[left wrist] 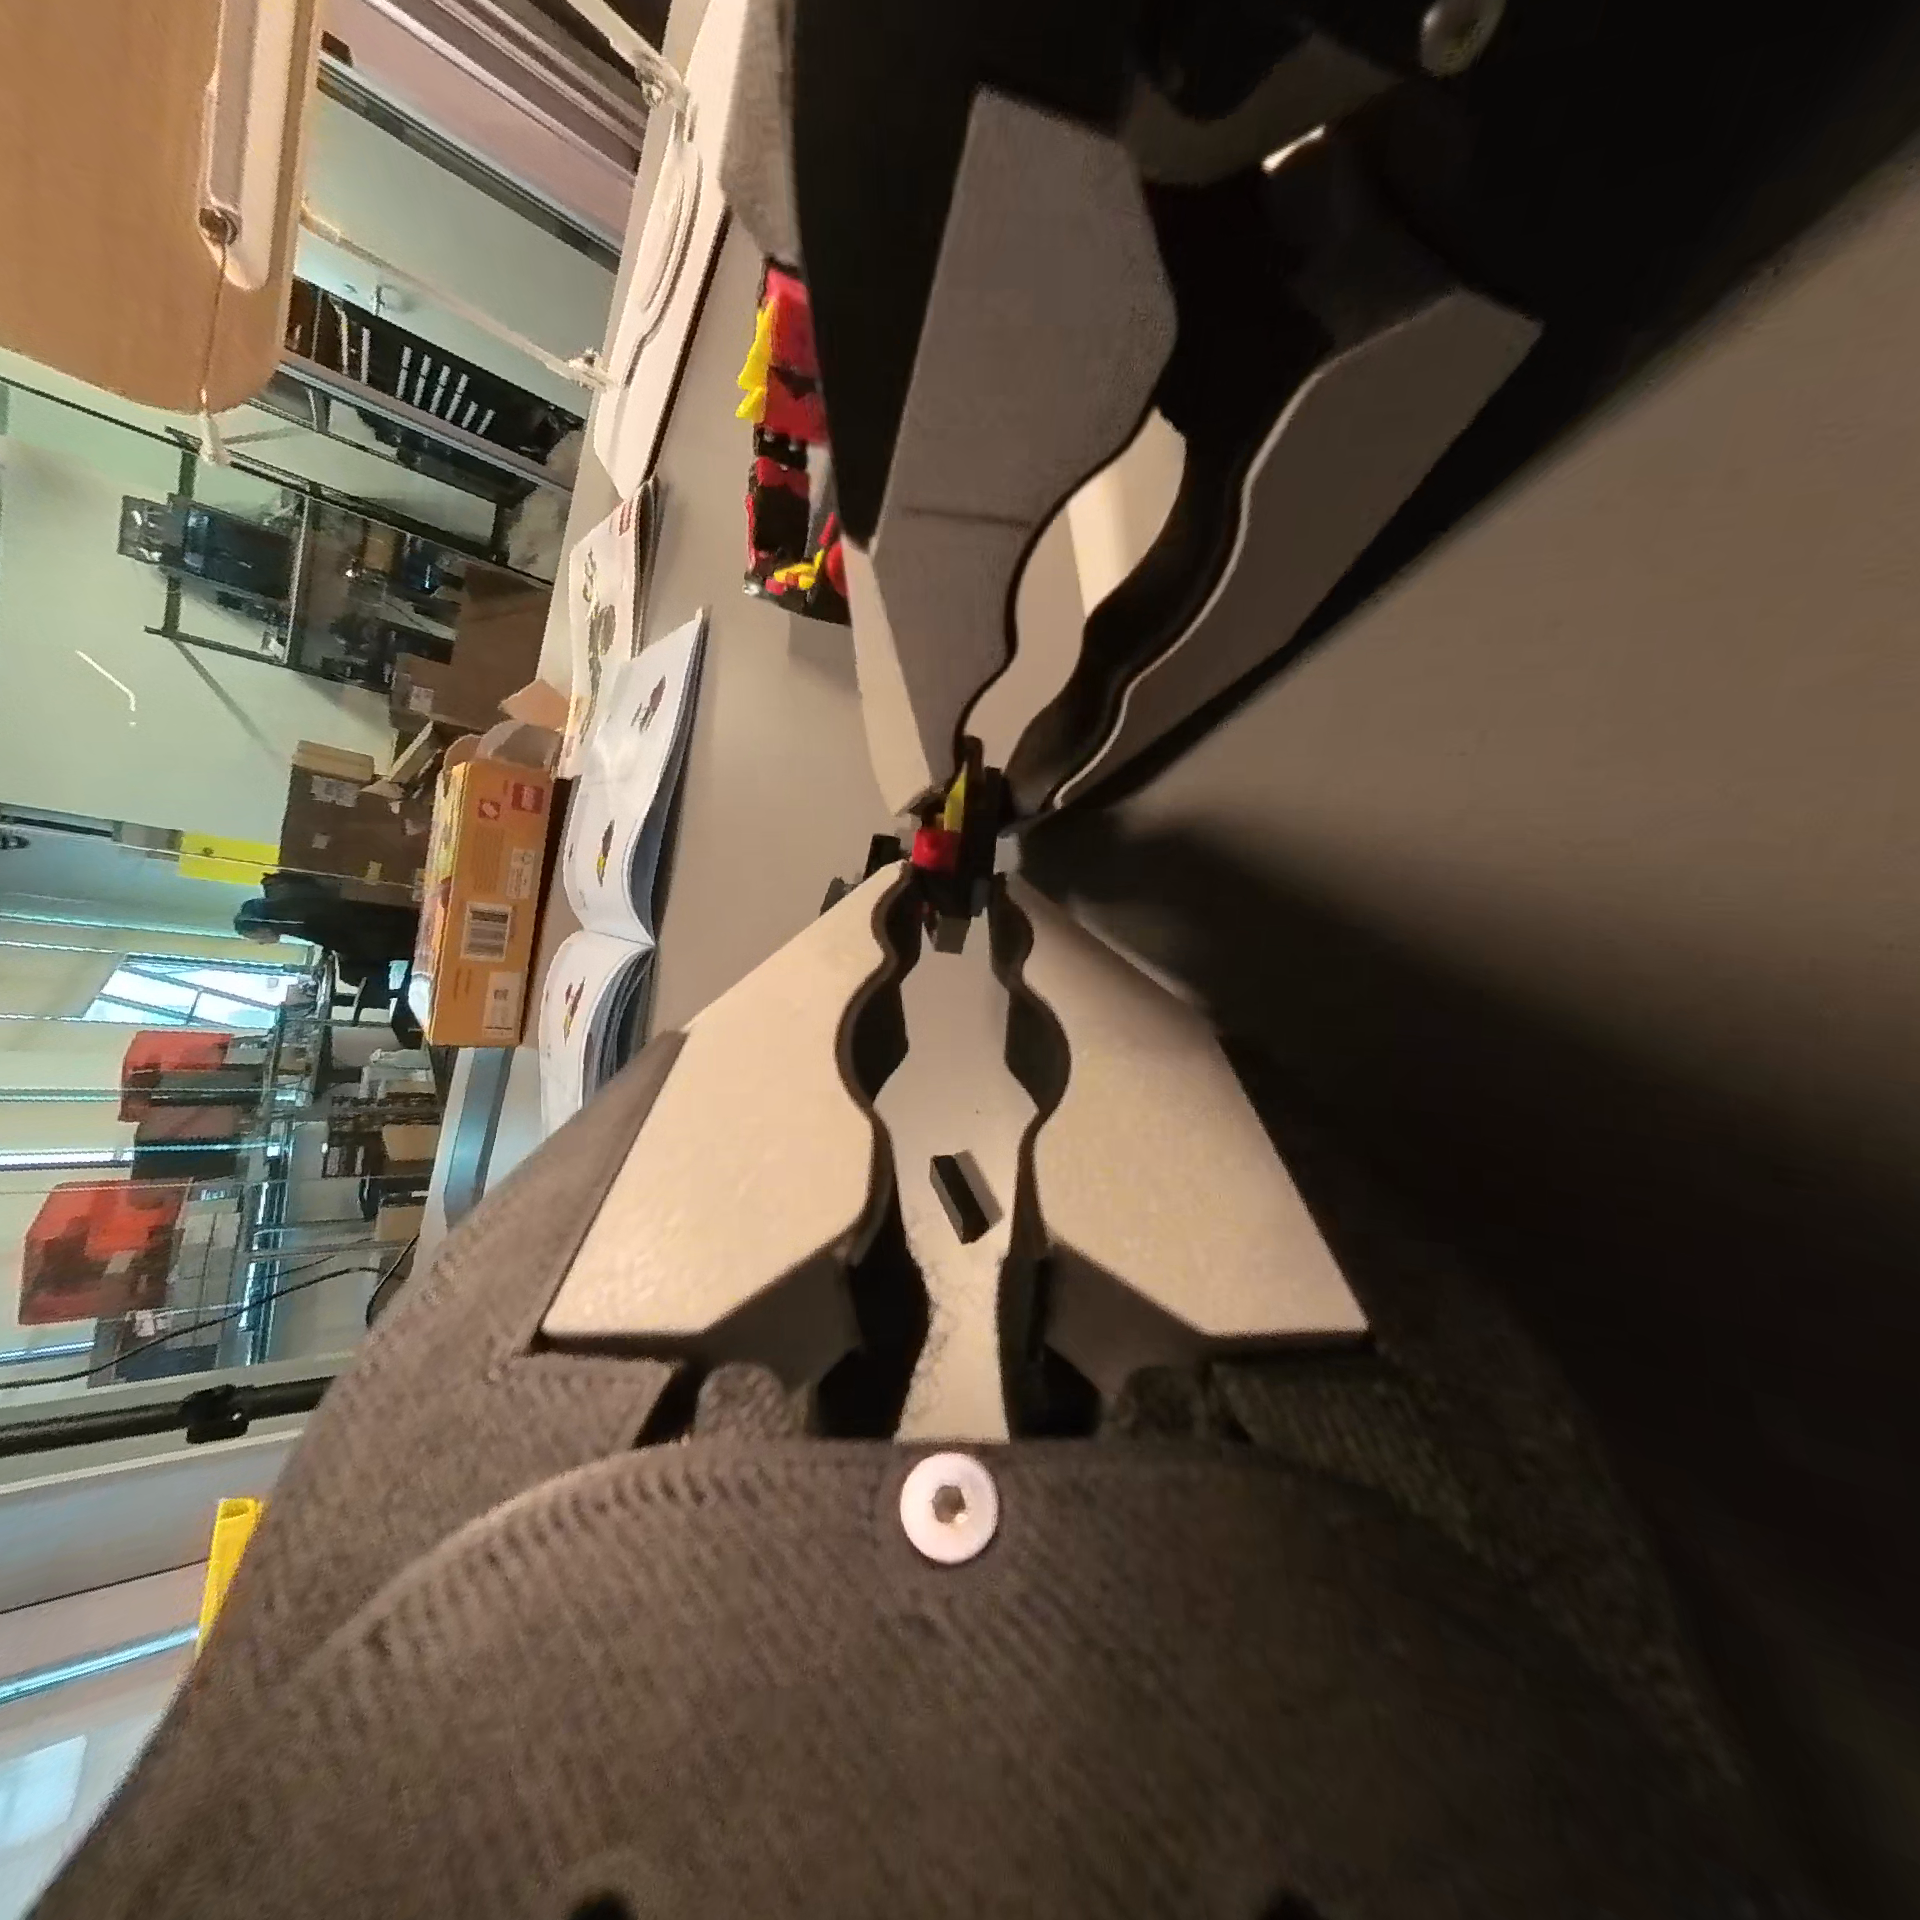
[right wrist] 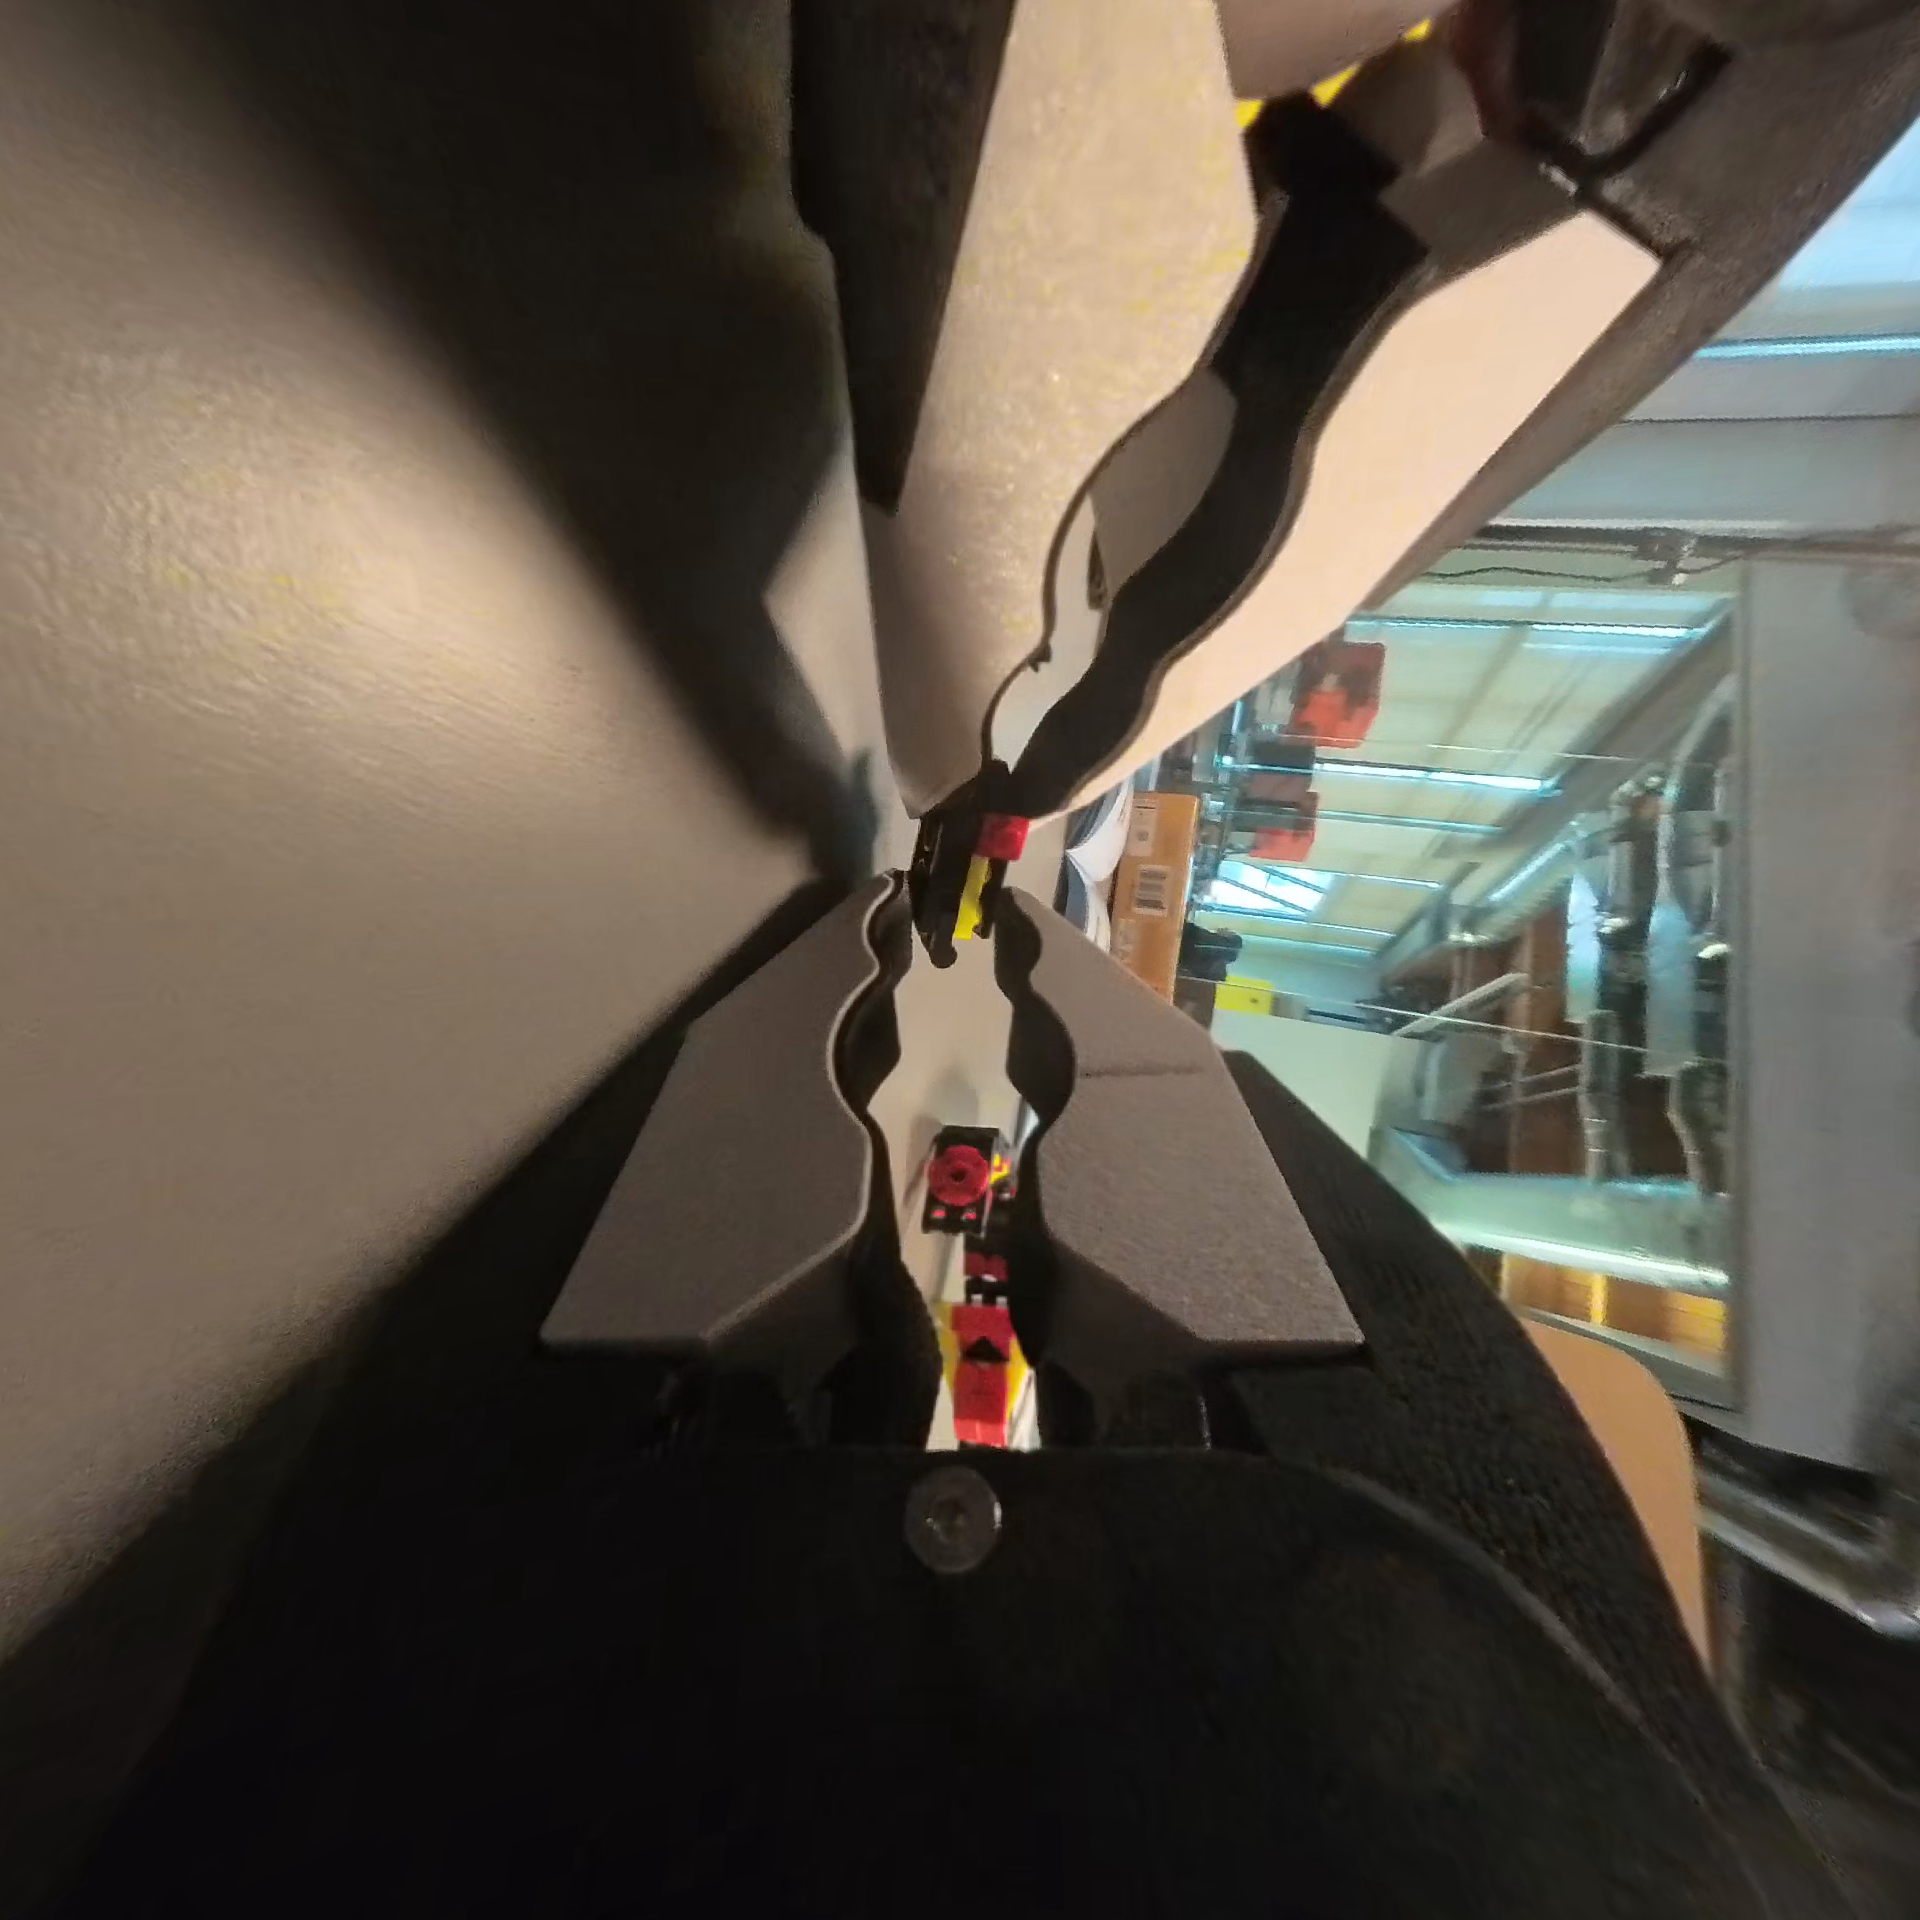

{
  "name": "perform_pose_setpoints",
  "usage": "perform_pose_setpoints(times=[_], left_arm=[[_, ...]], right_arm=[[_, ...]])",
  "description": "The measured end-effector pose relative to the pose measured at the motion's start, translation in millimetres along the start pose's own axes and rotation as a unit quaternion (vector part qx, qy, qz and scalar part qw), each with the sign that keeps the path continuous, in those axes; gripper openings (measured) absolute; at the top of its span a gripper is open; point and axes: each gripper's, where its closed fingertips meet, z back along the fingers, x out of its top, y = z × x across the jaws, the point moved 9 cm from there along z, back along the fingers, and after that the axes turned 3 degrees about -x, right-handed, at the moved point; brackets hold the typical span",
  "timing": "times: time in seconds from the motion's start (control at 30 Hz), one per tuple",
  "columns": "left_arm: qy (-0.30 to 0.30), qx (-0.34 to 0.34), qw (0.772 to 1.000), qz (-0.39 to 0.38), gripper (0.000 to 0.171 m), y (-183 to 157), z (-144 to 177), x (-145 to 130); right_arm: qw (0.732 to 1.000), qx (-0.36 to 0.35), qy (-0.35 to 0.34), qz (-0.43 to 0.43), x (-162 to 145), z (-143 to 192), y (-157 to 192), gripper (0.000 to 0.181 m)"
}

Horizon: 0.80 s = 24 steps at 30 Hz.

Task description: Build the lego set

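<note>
Up close, two sets of grey wavy-edged plastic tongs met tip to tip over a pale grey counter [left wrist: 769,727], both views turned sideways. The left tongs [left wrist: 948,902] were nearly closed, their tips pinching a small black, red and yellow lego assembly [left wrist: 951,847]. The right tongs [right wrist: 943,914] were likewise nearly closed on that same small piece, seen from the other side [right wrist: 961,883], so it hung between both pairs, just above the counter.

A small black lego brick [left wrist: 961,1195] lay alone on the counter, seen through the gap between the left tongs' fingers. A larger, partly built red, black and yellow lego model [left wrist: 790,447] stood on the counter farther off; the right wrist view showed it through the gap between its own fingers [right wrist: 971,1288].

An orange cardboard lego box [left wrist: 483,904] stood on the counter with its end flaps open; what it held could not be seen. Just beside it lay an open white instruction booklet [left wrist: 623,821], with another printed sheet [left wrist: 603,603] next to that. Shelving with red boxes [left wrist: 99,1257] stood blurred in the background.
</note>
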Motion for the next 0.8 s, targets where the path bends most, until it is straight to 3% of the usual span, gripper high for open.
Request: perform_pose_setpoints(times=[0.13,0.3,0.43,0.8], left_arm=[[-0.001,-0.005,1.000,0.007,0.011,0.1,-0.1,0.3],[-0.001,-0.017,1.000,0.022,0.011,0.4,-2.8,1.1],[0.002,-0.025,0.999,0.044,0.011,1.7,-3.9,1.8],[0.004,-0.038,0.998,0.060,0.011,1.9,-4.9,2.1]], right_arm=[[1.000,0.008,-0.009,-0.013,-1.5,0.5,-0.2,0.014],[0.991,0.070,-0.023,-0.116,-7.9,-0.4,-7.1,0.013],[0.997,0.041,-0.012,-0.068,-5.3,1.4,-3.6,0.014],[0.998,0.047,-0.031,-0.016,-7.0,2.5,-3.5,0.012]])
